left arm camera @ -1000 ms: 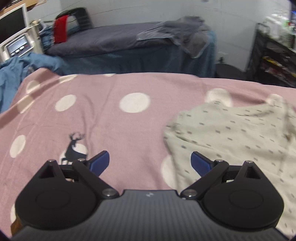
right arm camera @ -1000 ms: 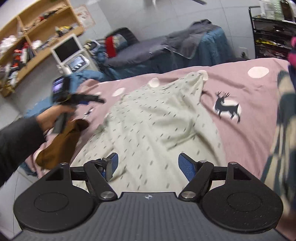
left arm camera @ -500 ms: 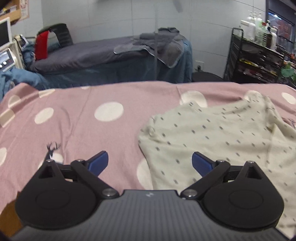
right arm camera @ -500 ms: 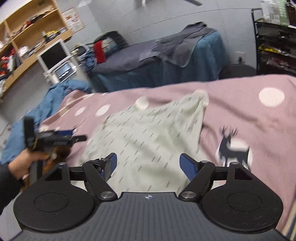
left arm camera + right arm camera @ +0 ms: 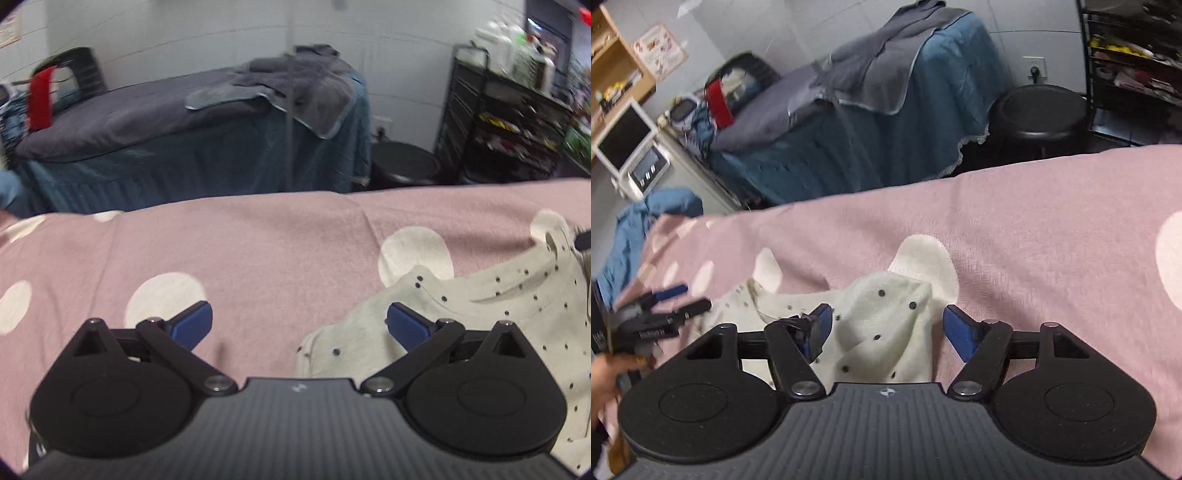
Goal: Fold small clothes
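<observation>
A small cream garment with dark dots point(image 5: 491, 317) lies on the pink spotted bedspread point(image 5: 258, 251). In the left wrist view my left gripper point(image 5: 299, 325) is open and empty, low over the bedspread, with the garment's left corner by its right finger. In the right wrist view my right gripper point(image 5: 886, 328) is open, its jaws on either side of the garment's far right corner point(image 5: 886, 325). The left gripper also shows in the right wrist view point(image 5: 661, 314), at the garment's other corner.
Beyond the bed's far edge stand a blue-covered bed with grey towels point(image 5: 207, 122), a black stool point(image 5: 1038, 110) and a black shelf rack point(image 5: 517, 122). A monitor on a cart point(image 5: 624, 140) and blue cloth point(image 5: 639, 225) are at the left.
Both grippers have moved forward and down to the garment's far corners. The right gripper's jaws now straddle a corner; the left has shifted right along the bed. Both stay open.
</observation>
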The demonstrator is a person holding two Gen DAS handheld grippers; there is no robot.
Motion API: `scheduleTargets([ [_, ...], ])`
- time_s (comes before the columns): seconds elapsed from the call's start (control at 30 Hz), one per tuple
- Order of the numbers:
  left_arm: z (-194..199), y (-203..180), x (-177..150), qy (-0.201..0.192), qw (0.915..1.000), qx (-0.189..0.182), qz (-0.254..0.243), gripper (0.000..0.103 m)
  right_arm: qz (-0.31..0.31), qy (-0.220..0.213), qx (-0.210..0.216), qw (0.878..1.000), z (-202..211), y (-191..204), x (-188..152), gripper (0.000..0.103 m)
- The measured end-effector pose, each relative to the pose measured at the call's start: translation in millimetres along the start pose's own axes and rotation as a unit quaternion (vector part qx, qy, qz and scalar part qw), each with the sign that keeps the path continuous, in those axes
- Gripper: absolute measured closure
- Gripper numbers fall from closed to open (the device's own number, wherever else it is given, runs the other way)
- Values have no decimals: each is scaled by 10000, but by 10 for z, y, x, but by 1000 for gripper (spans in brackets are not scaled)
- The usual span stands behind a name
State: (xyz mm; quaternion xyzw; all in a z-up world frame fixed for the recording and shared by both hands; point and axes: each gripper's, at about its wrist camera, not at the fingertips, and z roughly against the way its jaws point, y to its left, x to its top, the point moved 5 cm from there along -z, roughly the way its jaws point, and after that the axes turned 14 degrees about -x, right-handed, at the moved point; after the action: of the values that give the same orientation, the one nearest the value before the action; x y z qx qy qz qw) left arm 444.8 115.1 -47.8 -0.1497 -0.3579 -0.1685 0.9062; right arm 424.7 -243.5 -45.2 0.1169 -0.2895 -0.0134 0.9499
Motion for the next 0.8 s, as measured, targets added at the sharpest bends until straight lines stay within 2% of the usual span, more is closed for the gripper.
scheduleTargets([
  [0.13,-230,-80,56,388,9963,75,-763,1,312,25,121,9994,-55,44,36,0],
  [0.17,-244,-113,72,379,9951,-74,-908,5,371,47,147,9992,-64,48,45,0],
  [0.23,-256,-187,87,391,9918,-674,-1015,8,457,83,193,9987,-70,55,70,0],
  [0.27,-281,-226,84,539,9886,-955,-1029,9,517,117,226,9983,-79,59,91,0],
  [0.3,-316,-247,81,705,9864,-1053,-1043,11,591,149,272,9978,-77,69,97,0],
  [0.37,-387,-302,40,988,9810,-1234,-1124,29,758,201,383,9962,-81,93,106,0],
  [0.4,-404,-321,40,997,9797,-1273,-1187,31,862,252,397,9952,-91,107,104,0],
  [0.43,-403,-346,45,939,9787,-1325,-1253,47,973,283,376,9941,-99,119,99,7],
  [0.47,-388,-374,52,882,9771,-1451,-1282,73,1066,271,347,9933,-103,124,103,32],
  [0.53,-387,-412,66,908,9766,-1498,-1251,88,1100,314,366,9928,-110,125,104,58],
  [0.6,-380,-461,45,974,9736,-1471,-1449,92,1103,284,367,9928,-99,133,109,63],
  [0.67,-339,-490,38,944,9736,-1475,-1461,98,1125,214,324,9929,-66,134,120,83],
  [0.8,-212,-525,7,771,9774,-1408,-1373,99,1064,46,335,9938,33,161,133,89],
])
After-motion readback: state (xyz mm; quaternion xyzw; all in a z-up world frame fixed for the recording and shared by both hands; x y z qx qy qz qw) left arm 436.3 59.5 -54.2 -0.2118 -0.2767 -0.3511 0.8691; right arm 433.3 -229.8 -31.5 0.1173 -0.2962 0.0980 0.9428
